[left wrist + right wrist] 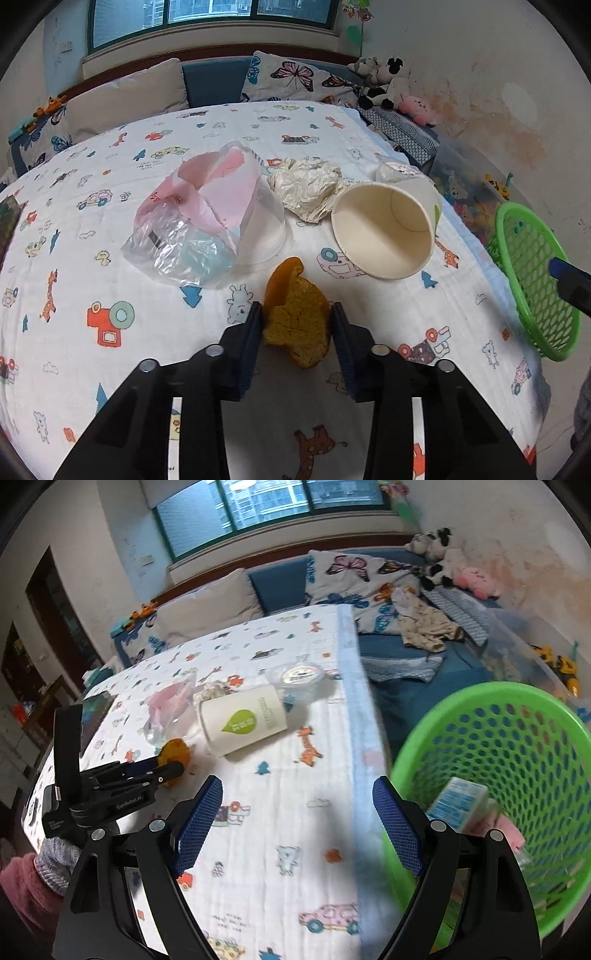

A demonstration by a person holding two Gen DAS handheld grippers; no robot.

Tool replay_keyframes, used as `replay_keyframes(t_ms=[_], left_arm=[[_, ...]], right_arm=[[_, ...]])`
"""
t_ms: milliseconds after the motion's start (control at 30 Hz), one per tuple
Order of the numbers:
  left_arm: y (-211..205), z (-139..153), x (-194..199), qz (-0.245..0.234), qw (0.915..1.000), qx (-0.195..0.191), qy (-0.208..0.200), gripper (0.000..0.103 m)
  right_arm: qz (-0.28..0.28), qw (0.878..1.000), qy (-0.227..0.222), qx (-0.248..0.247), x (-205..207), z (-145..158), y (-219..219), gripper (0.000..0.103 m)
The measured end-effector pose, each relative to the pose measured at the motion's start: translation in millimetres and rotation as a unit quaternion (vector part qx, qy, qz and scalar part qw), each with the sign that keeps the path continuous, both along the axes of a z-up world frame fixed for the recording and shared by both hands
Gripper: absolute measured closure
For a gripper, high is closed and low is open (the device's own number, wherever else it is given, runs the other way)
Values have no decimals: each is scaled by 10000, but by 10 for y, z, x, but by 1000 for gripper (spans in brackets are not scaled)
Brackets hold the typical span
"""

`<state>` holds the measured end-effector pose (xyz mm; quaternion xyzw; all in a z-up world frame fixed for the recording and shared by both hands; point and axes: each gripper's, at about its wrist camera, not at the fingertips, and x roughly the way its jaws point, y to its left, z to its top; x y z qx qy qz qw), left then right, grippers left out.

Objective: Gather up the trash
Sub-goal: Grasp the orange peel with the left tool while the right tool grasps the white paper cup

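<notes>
Left claw point(295, 314) grips the orange peel point(295, 325) on the sheet point(110, 369) before a paper cup point(384, 229), while right claw point(297, 823) gapes empty beside the green basket point(517, 746)

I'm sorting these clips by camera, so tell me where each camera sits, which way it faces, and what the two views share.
Left wrist: sits on the left gripper, looking down its fingers at the orange peel pinched between them on the printed sheet.
Right wrist: sits on the right gripper, jaws open and empty, facing the sheet's edge and the green basket; a gloved hand holding the left gripper shows.
Shared: peel, paper cup, basket.
</notes>
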<state>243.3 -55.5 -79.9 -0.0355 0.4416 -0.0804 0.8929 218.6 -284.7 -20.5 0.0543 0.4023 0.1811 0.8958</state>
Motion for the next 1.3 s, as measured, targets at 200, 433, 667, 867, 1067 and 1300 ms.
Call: replay_keyframes(t_ms=[200,433,667,867,1067,1300], left_arm=[[57,35,-66,-25,9999,-101,23,75],[182,45,-142,-16,9994,-304,142,76],[262,83,-212,-67,9991,-391,170,76],[258,138,-258,-177,9990,-397,99,76],[281,141,-253,-186,9988,-436,110,76],[301,139,-273,-161,9987,-458,134,76]], right_arm=[[438,9990,2,-134,182,-52,242,16],[904,9953,-6,-343,491,-193,529,11],[1227,9915,97,-434,806,-333,719,6],[1386,9892,251,-399,1000,-451,807,6],[1439,9886,384,-242,1054,-498,825,14],[1306,9907,172,-338,854,-392,786,18]])
